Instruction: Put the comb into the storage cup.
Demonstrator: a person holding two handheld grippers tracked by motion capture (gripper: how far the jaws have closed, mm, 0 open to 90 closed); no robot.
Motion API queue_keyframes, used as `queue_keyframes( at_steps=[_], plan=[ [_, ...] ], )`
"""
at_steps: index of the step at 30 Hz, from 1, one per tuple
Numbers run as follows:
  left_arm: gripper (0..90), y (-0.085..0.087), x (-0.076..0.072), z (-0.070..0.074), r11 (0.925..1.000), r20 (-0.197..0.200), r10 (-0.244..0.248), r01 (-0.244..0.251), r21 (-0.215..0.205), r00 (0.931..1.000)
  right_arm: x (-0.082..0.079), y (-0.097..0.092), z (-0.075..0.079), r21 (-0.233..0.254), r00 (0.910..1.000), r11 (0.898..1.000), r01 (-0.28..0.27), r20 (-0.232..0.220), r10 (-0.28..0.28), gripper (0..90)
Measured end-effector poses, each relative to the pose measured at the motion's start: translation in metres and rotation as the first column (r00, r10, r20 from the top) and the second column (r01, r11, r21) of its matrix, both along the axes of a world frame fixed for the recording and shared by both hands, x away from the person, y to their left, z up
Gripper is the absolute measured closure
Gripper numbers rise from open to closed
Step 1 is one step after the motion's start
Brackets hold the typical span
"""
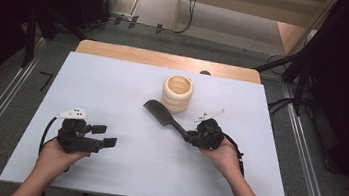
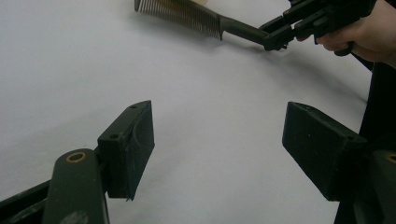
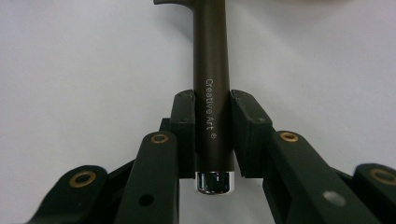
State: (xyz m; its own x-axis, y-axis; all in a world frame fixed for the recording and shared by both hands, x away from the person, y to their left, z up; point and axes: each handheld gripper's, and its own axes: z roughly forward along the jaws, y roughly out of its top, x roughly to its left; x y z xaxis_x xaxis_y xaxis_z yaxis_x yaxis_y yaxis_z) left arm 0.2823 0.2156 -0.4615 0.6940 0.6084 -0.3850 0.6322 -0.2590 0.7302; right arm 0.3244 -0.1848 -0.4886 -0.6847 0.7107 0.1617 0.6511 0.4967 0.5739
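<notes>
Dark brown plastic is what we grip: our right gripper (image 1: pixel 192 138) has its two black jaws clamped on the handle of the comb (image 1: pixel 163 114), and in the right gripper view the pads (image 3: pixel 184 126) press on both sides of the round handle just above its shiny silver end cap, with white lettering running along it. On the high view the comb reaches from that gripper up and to the left, its toothed head ending just beside the cream ribbed cup (image 1: pixel 177 94), which stands upright near the middle of the table's (image 1: pixel 114 80) far edge; whether comb and cup touch we cannot tell. From the left gripper view the comb seems to hang a little above the white top, teeth pointing down. Our left gripper (image 1: pixel 104 137) rests near the table's left edge, well apart from the comb, its jaws spread wide with nothing but bare white surface between them.
</notes>
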Motion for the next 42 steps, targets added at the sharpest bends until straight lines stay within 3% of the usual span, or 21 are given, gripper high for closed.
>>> queue_keyframes(
  at_steps=[7, 16, 21, 30, 42],
  plan=[
    [25.4, -0.007, 0.003, 0.001, 0.9994, -0.012, 0.034, -0.034, 0.000, 0.9994, -0.003, 0.004, 0.012, 0.075, 0.9999, 0.997, 0.004, 0.015, -0.005, 70.5],
    [25.9, -0.018, 0.009, 0.008, 0.9985, -0.039, 0.053, -0.053, -0.012, 0.9978, -0.003, 0.021, 0.026, 0.125, 0.9986, 0.992, -0.005, 0.053, -0.002, 70.4],
    [26.0, -0.025, 0.014, 0.009, 0.9977, -0.058, 0.064, -0.065, -0.017, 0.9963, -0.002, 0.030, 0.030, 0.137, 0.9977, 0.991, 0.000, 0.067, -0.009, 70.4],
    [26.0, -0.037, 0.022, 0.015, 0.9941, -0.045, 0.102, -0.104, -0.031, 0.9937, -0.001, 0.046, 0.033, 0.169, 0.9955, 0.986, 0.017, 0.089, -0.032, 70.5],
    [26.1, -0.047, 0.033, 0.018, 0.9829, -0.063, 0.170, -0.173, -0.062, 0.9835, -0.002, 0.062, 0.031, 0.196, 0.9912, 0.979, 0.048, 0.111, -0.071, 70.4]
  ],
)
